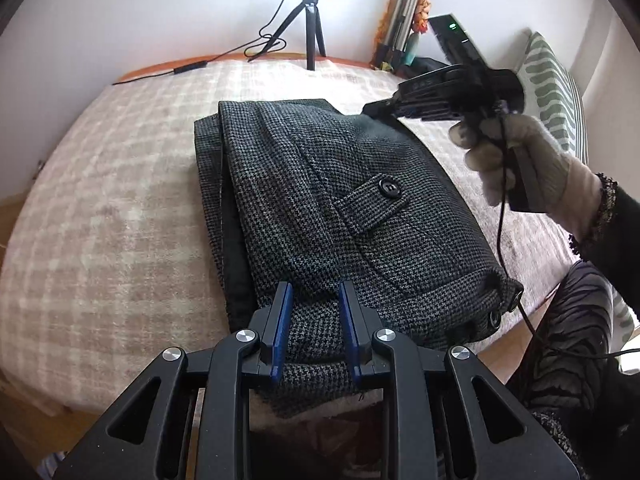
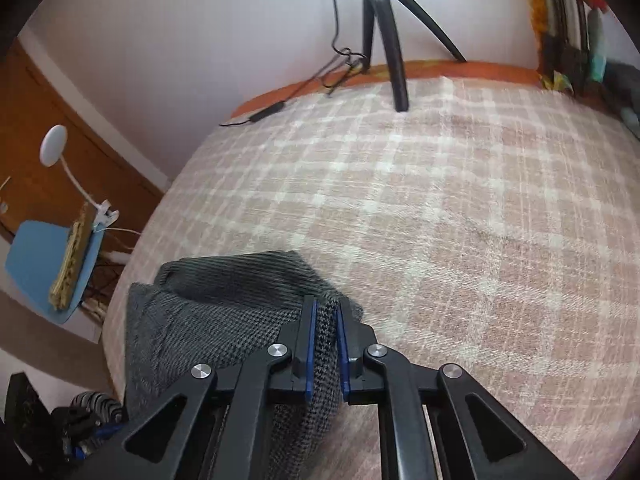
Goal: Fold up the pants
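- Grey houndstooth woven wool pants (image 1: 344, 216) lie folded, a thick rectangle on the pink checked bedspread (image 1: 100, 208).
- Left black blue-padded gripper (image 1: 316, 320) straddles their near hem, fingers spread.
- Right black blue-padded gripper (image 2: 326, 336) pinches a fold of them.

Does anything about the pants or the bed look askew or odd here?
Mostly tidy. The folded pants lie on the checked blanket, but their layers are staggered along the left edge, with dark lining showing. The right gripper pinches fabric.

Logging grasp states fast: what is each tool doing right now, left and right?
Left tool: open, fingers straddling the near edge of the folded pants, not clamped.
Right tool: shut on a fold of the pants, lifted above the checked blanket.
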Motion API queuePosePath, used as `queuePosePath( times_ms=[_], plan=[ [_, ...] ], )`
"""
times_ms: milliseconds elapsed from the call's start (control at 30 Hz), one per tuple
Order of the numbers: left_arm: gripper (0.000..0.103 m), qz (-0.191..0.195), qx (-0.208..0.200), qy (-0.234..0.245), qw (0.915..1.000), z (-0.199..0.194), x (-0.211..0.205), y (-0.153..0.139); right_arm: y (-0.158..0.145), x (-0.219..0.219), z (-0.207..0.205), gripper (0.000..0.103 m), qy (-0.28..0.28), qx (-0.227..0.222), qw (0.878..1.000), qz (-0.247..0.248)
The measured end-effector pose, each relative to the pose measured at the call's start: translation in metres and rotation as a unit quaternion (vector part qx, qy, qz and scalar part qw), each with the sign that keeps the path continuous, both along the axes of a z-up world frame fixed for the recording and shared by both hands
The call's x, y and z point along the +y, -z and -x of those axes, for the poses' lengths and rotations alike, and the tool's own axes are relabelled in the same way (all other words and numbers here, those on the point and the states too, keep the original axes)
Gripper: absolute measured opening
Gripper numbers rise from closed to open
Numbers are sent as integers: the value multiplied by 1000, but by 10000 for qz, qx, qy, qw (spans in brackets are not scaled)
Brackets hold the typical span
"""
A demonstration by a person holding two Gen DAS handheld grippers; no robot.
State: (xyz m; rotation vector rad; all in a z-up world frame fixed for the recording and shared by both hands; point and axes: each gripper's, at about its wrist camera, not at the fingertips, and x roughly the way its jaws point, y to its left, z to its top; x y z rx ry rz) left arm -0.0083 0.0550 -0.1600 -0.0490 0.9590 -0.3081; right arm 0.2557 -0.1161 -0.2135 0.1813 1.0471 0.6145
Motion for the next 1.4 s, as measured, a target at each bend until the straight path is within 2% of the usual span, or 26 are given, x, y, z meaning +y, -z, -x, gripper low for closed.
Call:
queuePosePath(
  times_ms=[133,200,233,367,533,600,700,933,1033,1133,1267,1300,1333,1367,1400],
  plan=[
    [22,77,42,39,10000,-2,2,-7,6,-3,0,9,94,90,9999,-71],
    [22,159,6,29,9999,-2,9,-18,-3,-8,3,32,126,20,9999,-52],
    [22,228,-112,-21,9997,-3,14,-30,-12,-14,7,36,206,-73,9997,-54],
    [22,232,-505,-106,9984,-19,27,-59,-47,-34,35,36,179,-444,9984,-292],
    [22,30,-770,-19,9970,-61,27,-65,-65,-34,87,36,-319,-635,9963,-490],
    [22,8,-760,18,9971,-79,26,-57,-62,-28,112,36,-586,-672,9951,-434],
    [22,-44,-499,-65,9987,-101,27,-34,-50,-19,143,36,-965,-560,9932,-319],
    [25,-209,-10,-311,9993,-116,36,11,-16,10,195,36,-1637,-602,9836,452],
    [25,-189,43,-333,9993,-118,37,18,-9,17,201,36,-1657,-716,9813,668],
    [34,-330,-28,-321,9989,-121,34,19,-1,18,200,36,-1682,-732,9801,755],
    [36,41,-70,-672,9977,-123,61,3,-9,13,196,36,-1697,-628,9817,595],
    [36,275,-105,-761,9967,-121,73,-5,-15,8,193,41,-1653,-622,9833,451],
    [42,411,-109,-827,9957,-118,82,-10,-18,5,189,45,-1594,-614,9847,343],
    [57,489,-86,-854,9951,-117,87,-13,-24,-3,183,59,-1479,-622,9868,226],
    [66,608,-13,-869,9944,-115,94,-16,-28,-11,177,72,-1336,-655,9888,145]
  ],
)
